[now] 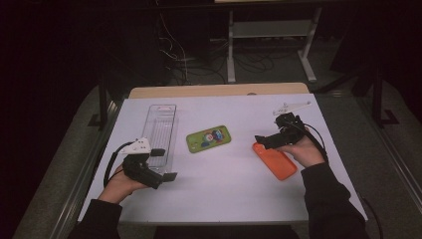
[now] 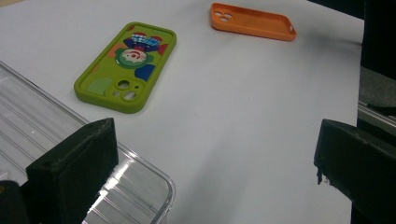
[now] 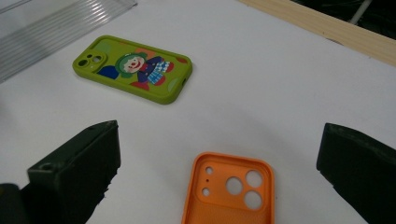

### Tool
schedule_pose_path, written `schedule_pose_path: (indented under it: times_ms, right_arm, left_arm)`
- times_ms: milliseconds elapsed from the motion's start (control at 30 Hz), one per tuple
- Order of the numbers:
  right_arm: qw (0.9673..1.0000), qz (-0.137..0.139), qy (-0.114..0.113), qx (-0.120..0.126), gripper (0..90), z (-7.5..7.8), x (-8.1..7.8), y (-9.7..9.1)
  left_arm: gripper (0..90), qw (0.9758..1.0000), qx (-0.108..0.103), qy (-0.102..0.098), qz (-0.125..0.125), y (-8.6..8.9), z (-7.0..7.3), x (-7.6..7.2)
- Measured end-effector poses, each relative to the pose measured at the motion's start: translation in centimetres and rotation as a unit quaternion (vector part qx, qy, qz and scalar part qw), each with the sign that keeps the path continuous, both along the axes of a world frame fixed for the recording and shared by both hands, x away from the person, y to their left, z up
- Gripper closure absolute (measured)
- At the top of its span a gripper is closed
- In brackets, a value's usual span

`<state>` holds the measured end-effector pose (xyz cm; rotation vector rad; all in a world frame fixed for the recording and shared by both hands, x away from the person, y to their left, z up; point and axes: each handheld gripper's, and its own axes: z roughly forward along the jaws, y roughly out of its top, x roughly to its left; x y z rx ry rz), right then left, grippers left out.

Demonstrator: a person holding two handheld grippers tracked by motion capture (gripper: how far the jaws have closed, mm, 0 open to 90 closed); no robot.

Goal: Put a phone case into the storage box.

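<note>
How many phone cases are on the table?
2. The green phone case with a clown picture lies mid-table, just right of the clear tray. The orange phone case lies hollow side up under the open right gripper. None seems hidden.

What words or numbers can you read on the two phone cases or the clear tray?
No words or numbers can be read on any of them.
Green phone case: just a cartoon clown picture, no writing.
Orange phone case: plain, with camera holes, no writing.
Clear tray: see-through ridged plastic, no label to be seen.
</note>
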<state>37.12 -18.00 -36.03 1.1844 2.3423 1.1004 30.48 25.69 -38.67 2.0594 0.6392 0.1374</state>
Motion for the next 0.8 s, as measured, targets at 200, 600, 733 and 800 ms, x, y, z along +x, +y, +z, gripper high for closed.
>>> schedule_pose_path:
  times_ms: [200, 600, 733, 800]
  right_arm:
    - [0.9999, -0.009, 0.000, -0.012, 0.0, -0.26, 0.34, 0.20]
    - [0.9967, -0.075, 0.014, -0.025, 0.0, -0.50, 0.60, -0.44]
    - [0.9966, -0.076, 0.016, -0.027, 0.0, -0.66, 0.57, -0.47]
    - [0.9965, -0.078, 0.019, -0.025, 0.0, -0.72, 0.52, -0.42]
  left_arm:
    - [0.0, 1.0000, -0.001, 0.002, 0.003, 0.03, 0.05, -0.08]
    - [0.0, 1.0000, -0.001, 0.000, 0.001, 0.01, 0.04, -0.02]
    - [0.0, 1.0000, -0.001, 0.001, 0.002, 0.00, 0.05, -0.05]
    - [0.0, 1.0000, -0.002, 0.002, 0.003, 0.02, 0.03, -0.06]
